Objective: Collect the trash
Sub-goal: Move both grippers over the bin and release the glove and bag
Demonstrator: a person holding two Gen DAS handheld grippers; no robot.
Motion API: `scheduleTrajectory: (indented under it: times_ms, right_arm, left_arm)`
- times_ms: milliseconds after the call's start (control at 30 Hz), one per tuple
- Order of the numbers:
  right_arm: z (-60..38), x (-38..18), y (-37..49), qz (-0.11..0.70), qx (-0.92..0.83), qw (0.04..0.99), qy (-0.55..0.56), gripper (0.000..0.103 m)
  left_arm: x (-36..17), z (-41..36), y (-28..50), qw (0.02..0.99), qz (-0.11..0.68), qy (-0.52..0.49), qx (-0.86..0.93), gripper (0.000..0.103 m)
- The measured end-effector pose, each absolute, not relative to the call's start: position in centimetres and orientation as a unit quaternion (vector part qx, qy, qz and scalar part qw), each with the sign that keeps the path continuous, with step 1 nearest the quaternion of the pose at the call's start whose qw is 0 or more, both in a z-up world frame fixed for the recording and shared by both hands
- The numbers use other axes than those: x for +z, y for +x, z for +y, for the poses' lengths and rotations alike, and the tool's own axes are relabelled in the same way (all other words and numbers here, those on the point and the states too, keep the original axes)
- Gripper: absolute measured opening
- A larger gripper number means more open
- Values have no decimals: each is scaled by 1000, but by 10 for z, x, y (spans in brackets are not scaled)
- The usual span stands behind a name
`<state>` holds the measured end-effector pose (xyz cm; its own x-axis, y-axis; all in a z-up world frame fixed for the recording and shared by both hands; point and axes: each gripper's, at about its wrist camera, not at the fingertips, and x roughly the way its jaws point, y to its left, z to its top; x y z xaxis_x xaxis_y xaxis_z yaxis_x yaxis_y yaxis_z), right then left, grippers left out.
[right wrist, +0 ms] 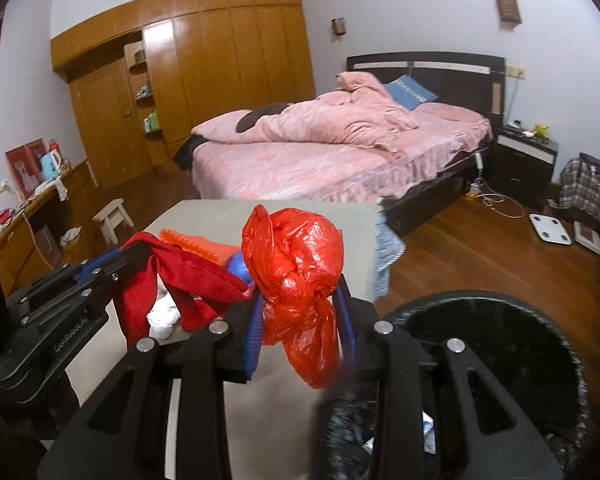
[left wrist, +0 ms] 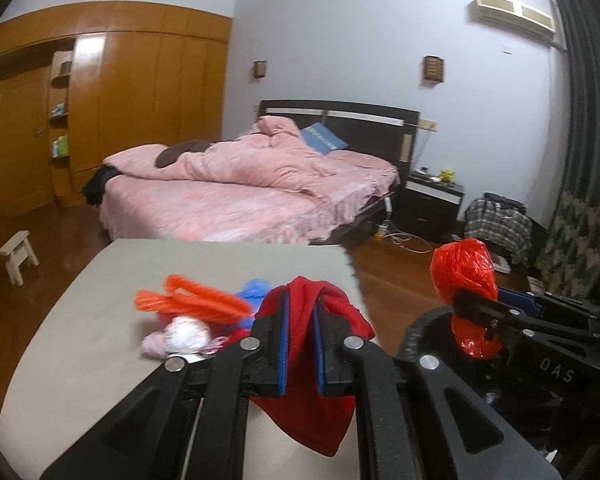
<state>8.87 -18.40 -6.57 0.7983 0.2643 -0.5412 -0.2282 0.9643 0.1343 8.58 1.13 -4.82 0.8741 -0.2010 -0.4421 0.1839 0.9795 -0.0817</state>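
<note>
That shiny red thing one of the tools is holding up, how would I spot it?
Start at the grey table in front of the pink bed. Over its near right corner, the right hand-held gripper pinches a knotted, crinkly red plastic bag. It is glossy, unlike the matte red cloth in the left hand-held gripper.

A home bedroom: pink-quilted bed (left wrist: 256,184), wooden wardrobe (left wrist: 132,92), and apparently a nightstand (left wrist: 432,204).
</note>
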Motion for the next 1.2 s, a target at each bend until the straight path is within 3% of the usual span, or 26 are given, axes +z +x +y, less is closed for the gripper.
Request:
scheduleTrajectory:
  times_ms: [667,833,867,900,967,1200]
  right_arm:
    - [-313,-82,40,291,-9,955,49,32]
    - [-336,-92,35,298,-39,952,53,37]
    - [-340,-94,34,301,-45,951,53,39]
    - [-343,-97,33,305,-51,950,54,46]
    - [-349,-101,29,306,-63,948,56,56]
    - [-360,-105,18,296,-89,950,55,89]
  left_arm:
    - [-51,-125,82,942,230,7,-245,10]
    - [-60,-155,84,928,244,17,-281,10]
    - [-62,-161,85,922,251,18,-293,15]
    - [-64,-164,85,920,255,19,-298,29]
    - [-66,-166,84,916,258,14,-307,45]
    - [-66,-151,84,922,262,9,-287,65]
